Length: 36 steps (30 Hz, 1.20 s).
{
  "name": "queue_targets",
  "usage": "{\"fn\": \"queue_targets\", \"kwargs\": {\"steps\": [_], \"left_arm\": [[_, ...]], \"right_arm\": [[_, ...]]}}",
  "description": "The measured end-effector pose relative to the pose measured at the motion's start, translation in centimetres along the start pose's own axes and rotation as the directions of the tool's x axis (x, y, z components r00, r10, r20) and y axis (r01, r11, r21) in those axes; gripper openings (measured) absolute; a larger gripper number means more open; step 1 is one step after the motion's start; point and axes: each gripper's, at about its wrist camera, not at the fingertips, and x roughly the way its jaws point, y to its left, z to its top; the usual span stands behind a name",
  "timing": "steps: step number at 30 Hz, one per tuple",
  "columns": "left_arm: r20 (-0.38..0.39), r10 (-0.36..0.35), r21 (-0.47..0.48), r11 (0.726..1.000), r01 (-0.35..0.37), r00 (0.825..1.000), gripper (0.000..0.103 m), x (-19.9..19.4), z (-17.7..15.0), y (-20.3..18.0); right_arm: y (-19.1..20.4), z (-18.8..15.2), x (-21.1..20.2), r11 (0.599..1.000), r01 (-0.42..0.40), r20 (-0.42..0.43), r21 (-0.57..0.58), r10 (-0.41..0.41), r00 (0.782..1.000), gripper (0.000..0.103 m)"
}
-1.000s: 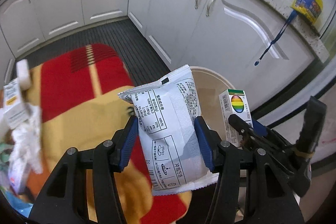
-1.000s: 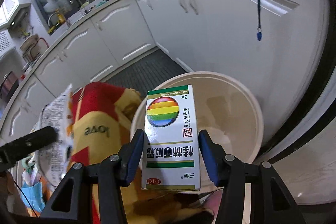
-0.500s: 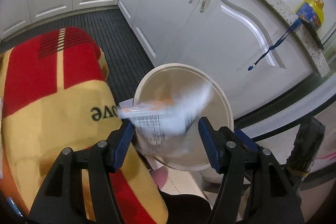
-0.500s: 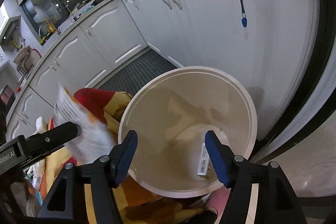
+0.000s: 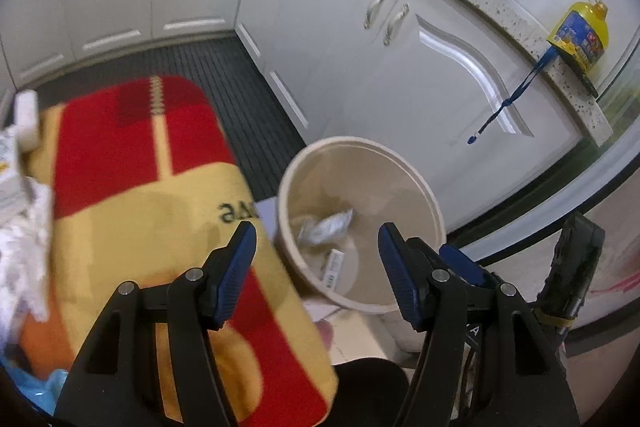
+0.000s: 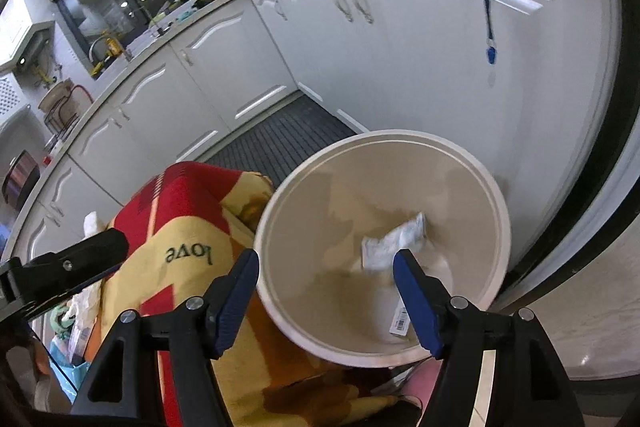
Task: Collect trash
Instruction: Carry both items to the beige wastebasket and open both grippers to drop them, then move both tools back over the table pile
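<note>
Both claws over bin point(image 6: 496, 211), pitched down so drops land inside. Left gripper point(image 5: 314, 259) spread, empty. Right gripper point(image 6: 326, 291), jaws just opening, spread, empty. Wrapper point(image 6: 394, 247) and box point(image 6: 400, 321) on bin floor. More trash point(image 5: 16, 187) at 9 o'clock on blanket point(image 5: 132, 203).

Wrapper point(image 5: 327, 231) and box point(image 5: 335, 267) in bin point(image 5: 362, 143)

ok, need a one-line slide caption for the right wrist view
Right gripper, jaws open and empty, above the beige bin holding a white wrapper and small box.
</note>
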Motion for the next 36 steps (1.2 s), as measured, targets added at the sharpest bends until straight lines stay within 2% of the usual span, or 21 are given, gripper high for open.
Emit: {"fn": "queue_targets", "kwargs": {"steps": [9, 18, 21, 28, 36], "left_arm": [[0.088, 0.113, 0.018, 0.993, -0.115, 0.99, 0.062, -4.6, -2.1, 1.8], [0.123, 0.134, -0.013, 0.991, -0.133, 0.983, 0.062, -8.9, -4.5, 4.3], [0.129, 0.145, -0.029, 0.989, -0.143, 0.981, 0.062, -10.5, -5.5, 5.8], [0.124, 0.202, -0.109, 0.976, -0.189, 0.972, 0.062, -14.1, -8.0, 11.6], [0.113, 0.305, -0.21, 0.937, -0.277, 0.946, 0.062, -17.9, -11.6, 20.3]], "right_arm": [[4.6, -0.9, -1.3, 0.996, -0.048, 0.013, -0.081, 0.05, 0.999, 0.071], [9.6, -2.2, -2.2, 0.977, -0.123, -0.006, -0.174, 0.124, 0.992, 0.071], [11.5, -2.9, -2.2, 0.966, -0.164, -0.028, -0.202, 0.161, 0.986, 0.075], [15.8, -5.3, -1.4, 0.926, -0.264, -0.114, -0.27, 0.241, 0.964, 0.076], [20.5, -8.1, 0.0, 0.881, -0.338, -0.203, -0.331, 0.284, 0.937, 0.076]]}}
